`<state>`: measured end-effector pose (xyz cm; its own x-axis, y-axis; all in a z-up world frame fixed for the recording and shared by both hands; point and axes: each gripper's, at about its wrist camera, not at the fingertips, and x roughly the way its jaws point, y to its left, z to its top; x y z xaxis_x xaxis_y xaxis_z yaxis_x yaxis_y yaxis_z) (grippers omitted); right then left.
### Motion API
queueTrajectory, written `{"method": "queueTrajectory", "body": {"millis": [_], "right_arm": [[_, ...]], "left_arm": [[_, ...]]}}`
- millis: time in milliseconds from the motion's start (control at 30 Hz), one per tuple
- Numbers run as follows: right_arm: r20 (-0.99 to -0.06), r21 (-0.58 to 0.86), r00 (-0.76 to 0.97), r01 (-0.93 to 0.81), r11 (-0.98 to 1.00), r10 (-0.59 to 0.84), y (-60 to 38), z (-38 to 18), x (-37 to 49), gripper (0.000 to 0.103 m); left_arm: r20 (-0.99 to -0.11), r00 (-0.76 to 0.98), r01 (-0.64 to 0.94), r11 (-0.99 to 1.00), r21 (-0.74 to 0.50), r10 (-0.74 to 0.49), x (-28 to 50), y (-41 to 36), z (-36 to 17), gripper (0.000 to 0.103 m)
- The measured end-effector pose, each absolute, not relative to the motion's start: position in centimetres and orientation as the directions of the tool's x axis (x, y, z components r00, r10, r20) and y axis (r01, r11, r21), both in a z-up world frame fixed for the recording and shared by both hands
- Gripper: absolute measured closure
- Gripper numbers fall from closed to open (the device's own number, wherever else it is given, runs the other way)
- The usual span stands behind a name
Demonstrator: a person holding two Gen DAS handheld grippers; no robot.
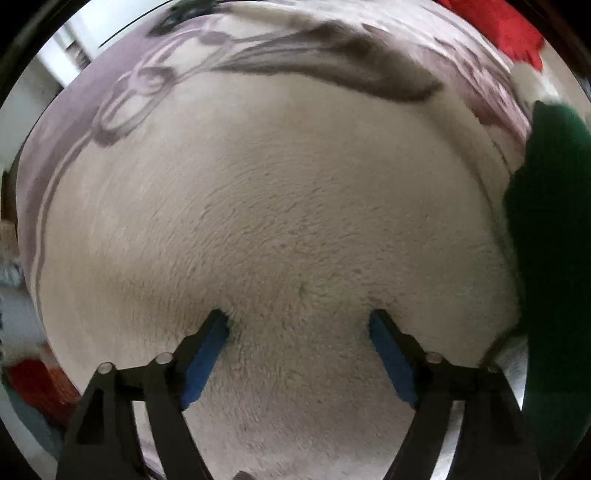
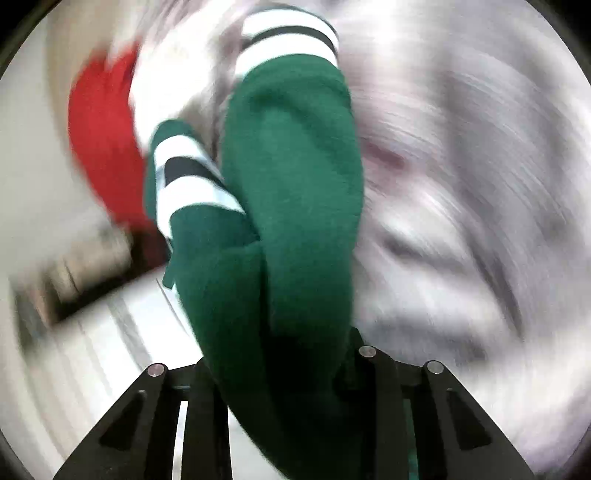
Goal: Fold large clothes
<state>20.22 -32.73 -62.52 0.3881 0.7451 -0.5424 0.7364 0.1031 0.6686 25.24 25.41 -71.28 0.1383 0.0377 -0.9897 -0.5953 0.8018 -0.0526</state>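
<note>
A dark green garment (image 2: 295, 184) with white and dark striped cuffs (image 2: 188, 177) is bunched between the jaws of my right gripper (image 2: 284, 354). The cloth covers the fingertips, and the jaws look shut on it. The same green garment (image 1: 554, 258) shows at the right edge of the left wrist view. My left gripper (image 1: 299, 321) points down with its jaws wide open. Its blue pads (image 1: 207, 354) rest against a cream fleece blanket (image 1: 277, 203), and nothing is held between them.
The blanket carries a purple and grey flower pattern (image 1: 147, 81) toward its far side. Red cloth (image 1: 506, 29) lies at the top right, and another red patch (image 1: 37, 387) at the lower left. The right wrist view is heavily blurred, with red cloth (image 2: 103, 147) on its left.
</note>
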Motion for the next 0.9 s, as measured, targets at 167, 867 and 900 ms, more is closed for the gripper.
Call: {"method": "queueTrajectory", "body": {"millis": [167,867,900], "right_arm": [[-0.576,0.519,0.215,0.842,0.150,0.789,-30.2,-65.2,10.5,0.057],[-0.815,0.579,-0.020,0.025,0.815,0.579,-26.4,-54.4,34.9,0.034],[-0.801,0.597,-0.055,0.001,0.802,0.596,-25.0,-55.2,36.5,0.034]], "left_arm": [[-0.992,0.120,-0.569,0.817,-0.088,-0.024,27.5,26.4,-73.5,0.000],[-0.921,0.380,-0.562,0.770,-0.302,-0.083,33.6,24.8,-62.7,0.000],[-0.921,0.379,-0.542,0.785,-0.299,-0.089,33.8,24.0,-62.7,0.000]]}}
